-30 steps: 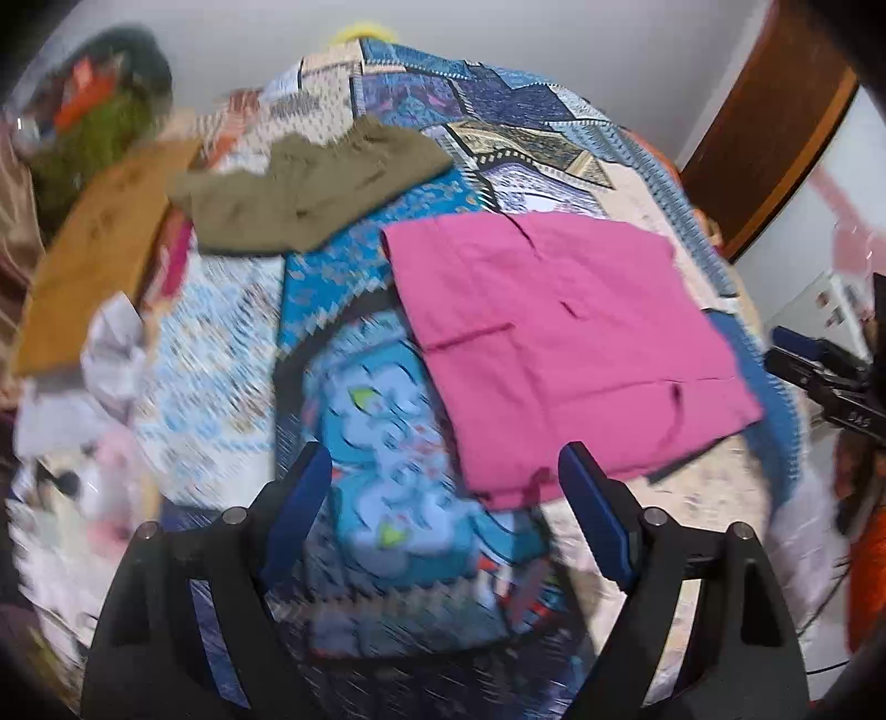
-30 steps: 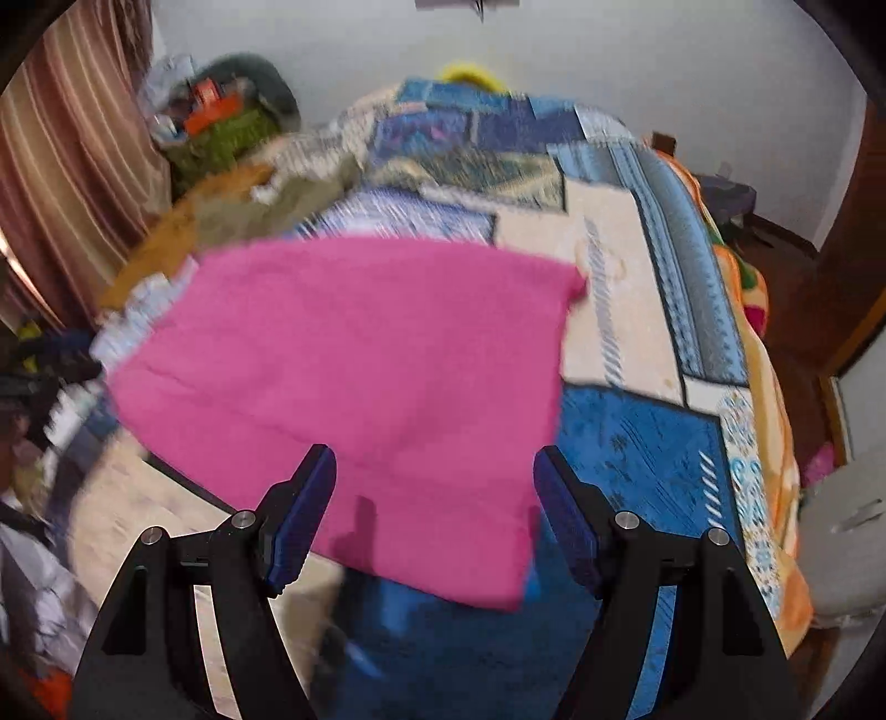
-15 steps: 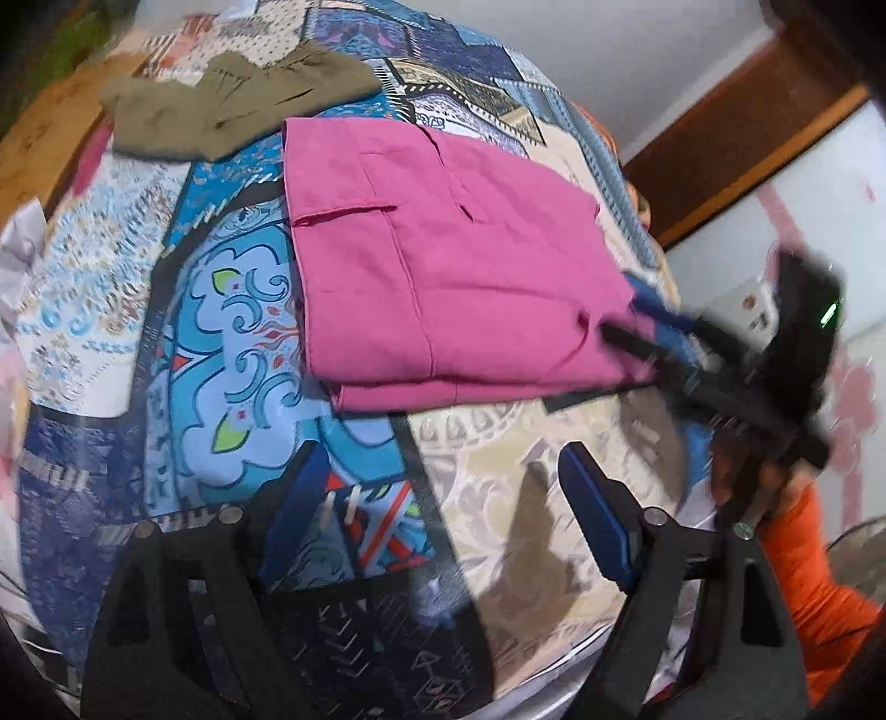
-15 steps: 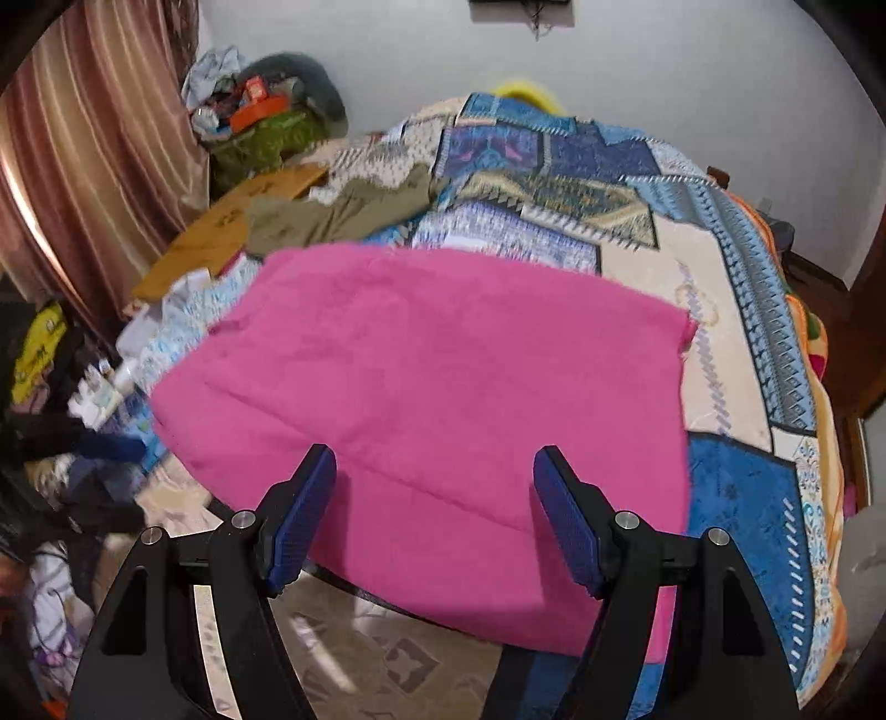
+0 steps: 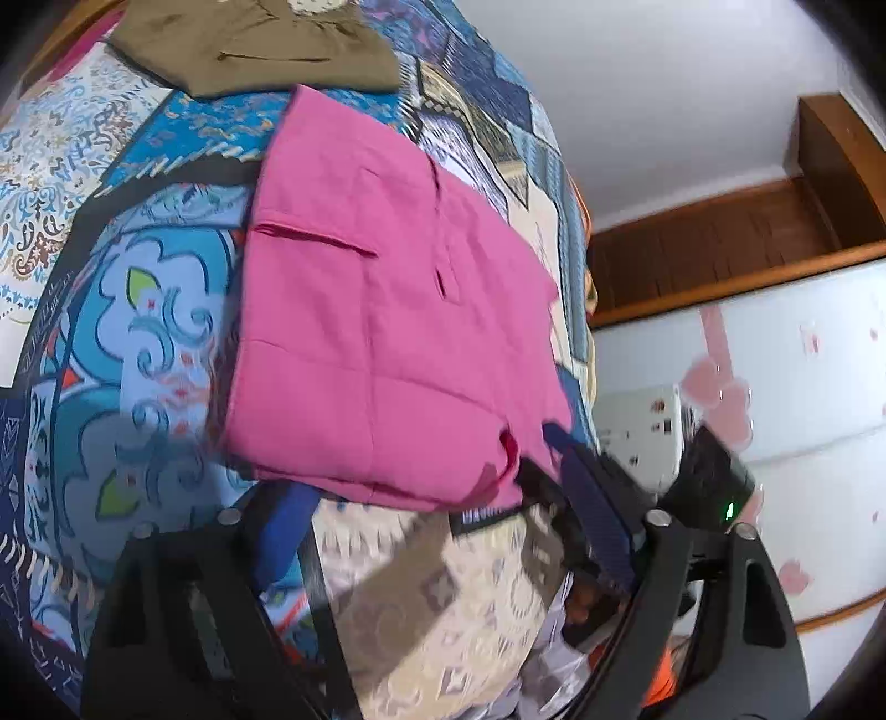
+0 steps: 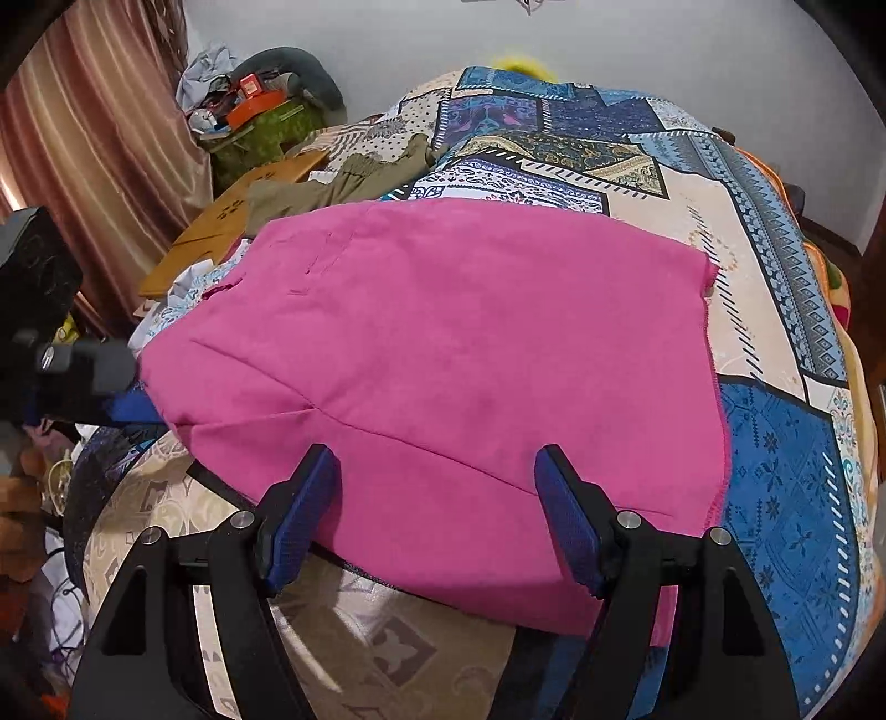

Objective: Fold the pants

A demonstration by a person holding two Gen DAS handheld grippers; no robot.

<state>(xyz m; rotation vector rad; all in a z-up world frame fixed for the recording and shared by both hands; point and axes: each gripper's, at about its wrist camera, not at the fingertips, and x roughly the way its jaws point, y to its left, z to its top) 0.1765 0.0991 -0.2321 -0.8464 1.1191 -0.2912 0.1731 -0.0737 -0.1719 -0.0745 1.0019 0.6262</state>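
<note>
Pink pants (image 6: 443, 354) lie on a bed (image 6: 775, 498) covered by a patchwork quilt of blue, cream and purple panels. The pants are already doubled into a thick, roughly square bundle, several layers deep at the near edge, with a pocket slit and seam lines showing on top.

From the right wrist camera, the right claw (image 6: 434, 518) hovers at the near edge of the pants. Its two blue fingers are spread wide, one on each side of a crease, with pink cloth showing between them but nothing gripped.

From the left wrist camera, the left claw (image 5: 443, 531) sits at the near left side of the pants. Its fingers are also spread apart and hold nothing. The right claw shows in this view too, with its fingers at the near right corner of the pants.

An olive garment (image 5: 255, 44) lies folded farther up the bed, just past the pink pants. A wooden board (image 6: 232, 221) and a heap of clutter (image 6: 249, 111) lie off the far left side of the bed beside a curtain (image 6: 99, 138).

As a judgement, the fold looks well advanced: the legs seem already brought together and doubled. What may remain is one last fold to make a smaller packet, or only a tidying of the edges. Both claws are placed at the near edge, ready for either.
</note>
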